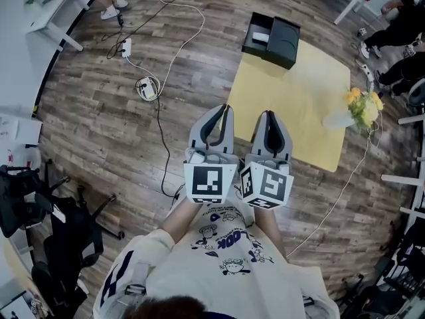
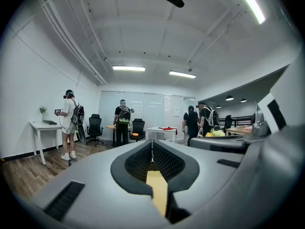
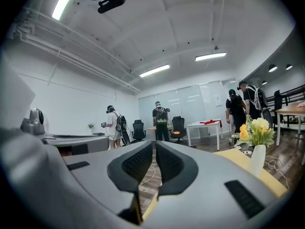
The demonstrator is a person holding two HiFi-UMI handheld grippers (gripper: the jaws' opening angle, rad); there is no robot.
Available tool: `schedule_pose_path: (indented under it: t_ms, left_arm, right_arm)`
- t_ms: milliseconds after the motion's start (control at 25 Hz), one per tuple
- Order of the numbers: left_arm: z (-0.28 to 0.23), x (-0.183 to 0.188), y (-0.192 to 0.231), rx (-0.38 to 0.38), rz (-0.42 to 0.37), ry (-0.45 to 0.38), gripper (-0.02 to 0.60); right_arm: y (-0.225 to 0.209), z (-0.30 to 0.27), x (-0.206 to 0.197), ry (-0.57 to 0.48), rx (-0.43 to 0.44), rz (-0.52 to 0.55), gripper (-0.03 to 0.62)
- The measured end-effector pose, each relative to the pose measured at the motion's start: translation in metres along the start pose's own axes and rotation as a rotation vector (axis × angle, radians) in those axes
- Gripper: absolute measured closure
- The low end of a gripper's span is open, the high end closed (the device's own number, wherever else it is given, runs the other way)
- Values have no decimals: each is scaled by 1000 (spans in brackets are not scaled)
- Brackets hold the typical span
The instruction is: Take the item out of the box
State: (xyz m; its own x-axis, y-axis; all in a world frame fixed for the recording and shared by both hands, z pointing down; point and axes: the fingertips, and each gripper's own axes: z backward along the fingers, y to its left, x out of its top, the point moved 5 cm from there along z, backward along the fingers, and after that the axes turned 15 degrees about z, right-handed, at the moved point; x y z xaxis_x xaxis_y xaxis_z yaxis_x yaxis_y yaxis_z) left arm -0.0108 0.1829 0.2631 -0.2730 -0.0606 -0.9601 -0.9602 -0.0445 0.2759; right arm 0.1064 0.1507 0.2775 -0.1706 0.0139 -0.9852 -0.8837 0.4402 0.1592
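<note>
A black box [image 1: 273,40] stands open at the far end of the yellow table [image 1: 302,98], with a white item [image 1: 260,37] lying in its left half. Both grippers are held side by side at the table's near edge, pointing level toward the box and well short of it. My left gripper [image 1: 227,107] [image 2: 152,142] is shut with nothing in it. Beside it, my right gripper [image 1: 268,113] [image 3: 154,145] has its jaws together and is also empty. The box does not appear in either gripper view.
A white vase of yellow flowers [image 1: 357,109] [image 3: 256,138] stands on the table's right side. Cables and a power strip [image 1: 126,47] lie on the wooden floor to the left. A black office chair [image 1: 46,238] is at lower left. Several people stand in the room.
</note>
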Motion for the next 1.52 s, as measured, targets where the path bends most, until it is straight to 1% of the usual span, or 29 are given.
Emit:
schedule_pose_path:
  t_ms: [280,480,880,1000,1120,1280,1400,1520]
  left_arm:
    - [-33,-3,10,7,-1,19,558]
    - [-63,-10,17,2,26,55,558]
    - [-139,-6,40,-25,30,106,558]
    - [-157,-4,49,-27,42,126,558]
    - [-179,-4,59,-44,23,142,558]
    - [-209,-4,69,-58,22,175,558]
    - [-230,-4,79,-65,25,204,558]
    - [-249,-8,85,-88,11,232,558]
  right_arm:
    - [-9,-31,-5,14,0,-5,553]
    - [-18,-57,-13,38,-18,-10,553]
    - [-27,-133,-14,79,-35,-13,553]
    - [-29,-152,-14,92,-42,-16,553]
    - [-30,-173,-15,108,-48,-18,553]
    - [-37,-197,-19,138,-62,-23,553]
    - [-41,-214,-24,167,-81,-23,553]
    - [-47,-227,-30,198,-105,-26,553]
